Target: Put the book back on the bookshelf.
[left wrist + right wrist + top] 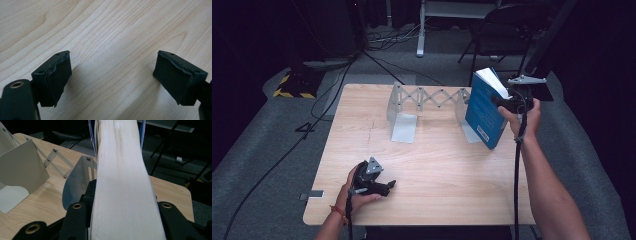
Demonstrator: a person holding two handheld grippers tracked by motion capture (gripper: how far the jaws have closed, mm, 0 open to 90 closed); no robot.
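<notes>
A thick blue book (482, 109) with white page edges (122, 185) is held tilted above the table's right side, beside the right end plate (77, 185) of a grey expanding bookend rack (424, 102). My right gripper (507, 102) is shut on the book, its black jaws pressing both covers. My left gripper (384, 187) rests near the table's front left edge, lying low over the wood. In the left gripper view its jaws stand wide apart, and the left gripper (112, 80) has only bare tabletop between its pads (58, 77).
The light wooden table (432, 170) has free room in its middle and front. The rack's left plate (402, 122) stands at the back centre. Behind the table are cables on grey floor, a folding chair (497, 30) and a stand with yellow-black tape (292, 85).
</notes>
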